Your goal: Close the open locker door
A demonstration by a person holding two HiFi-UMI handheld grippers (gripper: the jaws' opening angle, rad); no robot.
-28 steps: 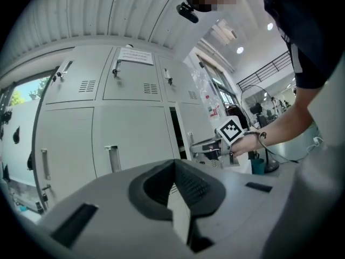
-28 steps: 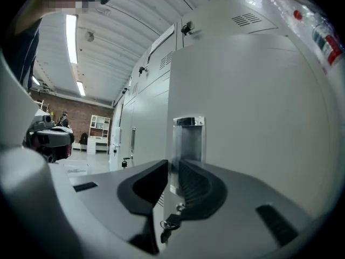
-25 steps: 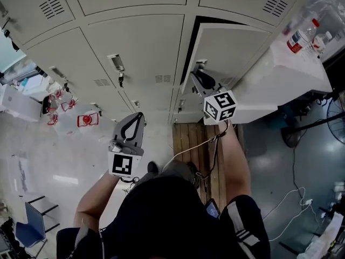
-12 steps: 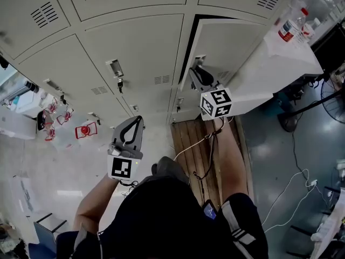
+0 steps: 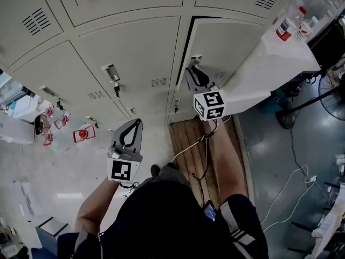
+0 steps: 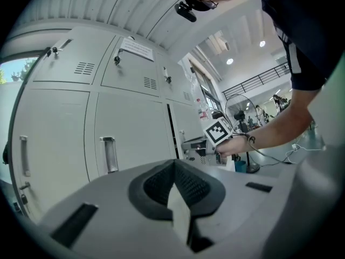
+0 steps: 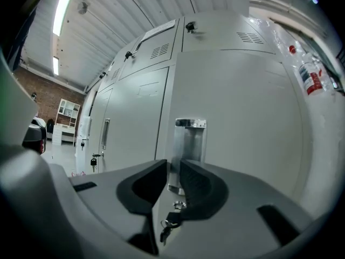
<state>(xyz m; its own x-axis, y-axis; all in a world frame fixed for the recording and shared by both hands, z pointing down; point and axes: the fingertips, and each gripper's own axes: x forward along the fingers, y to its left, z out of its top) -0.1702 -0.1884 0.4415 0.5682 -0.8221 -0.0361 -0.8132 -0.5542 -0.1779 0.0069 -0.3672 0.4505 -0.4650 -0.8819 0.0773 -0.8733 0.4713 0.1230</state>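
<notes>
**While the door stands ajar: right gripper on the handle, left idle**

Head view. As it hangs now, the locker door (image 5: 229, 45) is slightly open. A dark gap runs along its free edge, and its hinge side sits just beside the counter's (image 5: 269, 72) left edge. The right gripper (image 5: 192, 72) meets the handle (image 5: 194, 60) off the counter's near-left corner. The left gripper (image 5: 137, 123) hangs before closed lockers, well apart from the counter.

Judgement: thin sheet steel, so light, stiff and free-swinging. The paint looks slick, so the handle at the free edge is the surest hold.

Left gripper view. Pads (image 6: 188, 185) are pressed together, with nothing between them.

Right gripper view. Pads (image 7: 197, 185) are drawn to a narrow slit with the handle's lower tab inside, which reads as pinched. A key (image 7: 170, 220) dangles beneath.
</notes>
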